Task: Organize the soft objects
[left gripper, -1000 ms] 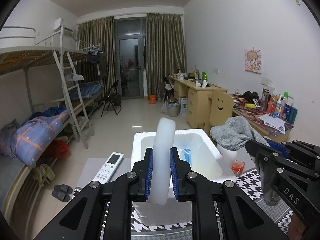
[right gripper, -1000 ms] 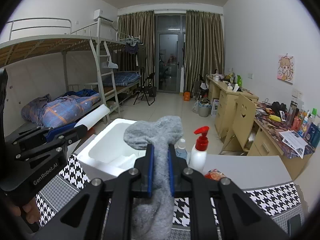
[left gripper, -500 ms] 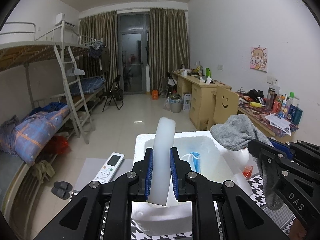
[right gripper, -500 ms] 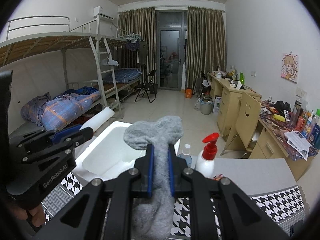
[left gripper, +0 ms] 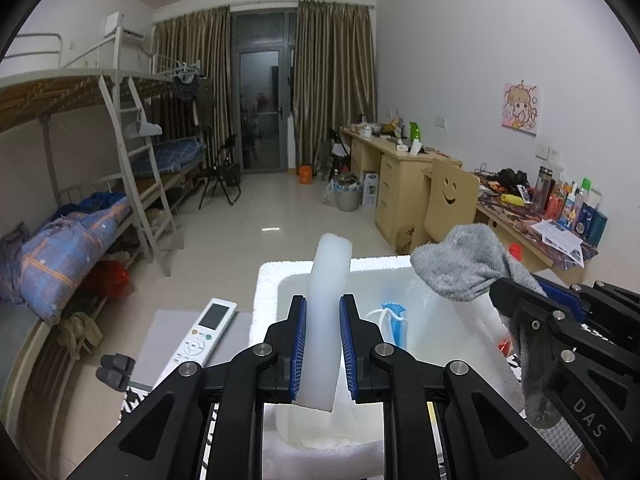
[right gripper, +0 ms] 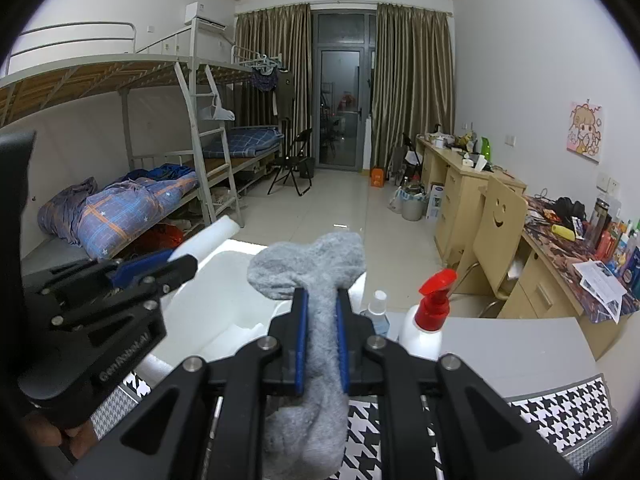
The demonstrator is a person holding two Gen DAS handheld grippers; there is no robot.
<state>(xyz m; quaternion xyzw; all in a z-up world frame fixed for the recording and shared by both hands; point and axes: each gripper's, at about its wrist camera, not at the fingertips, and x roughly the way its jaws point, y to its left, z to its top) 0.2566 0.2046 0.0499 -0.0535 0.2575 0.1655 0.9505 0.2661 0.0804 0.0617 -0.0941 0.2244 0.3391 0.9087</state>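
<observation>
My left gripper is shut on a white foam strip and holds it upright over the near side of a white foam box. My right gripper is shut on a grey sock that hangs down between its fingers. In the left wrist view the sock hangs over the box's right side. In the right wrist view the box lies to the left, with the left gripper and the foam strip above it. A blue face mask lies inside the box.
A white remote lies on a grey mat left of the box. A spray bottle with a red head and a small clear bottle stand right of the box. A houndstooth cloth covers the table. Bunk beds stand left, desks right.
Both grippers have moved forward over the box, still holding the foam strip and the sock. The box now lies closer and lower in both views.
</observation>
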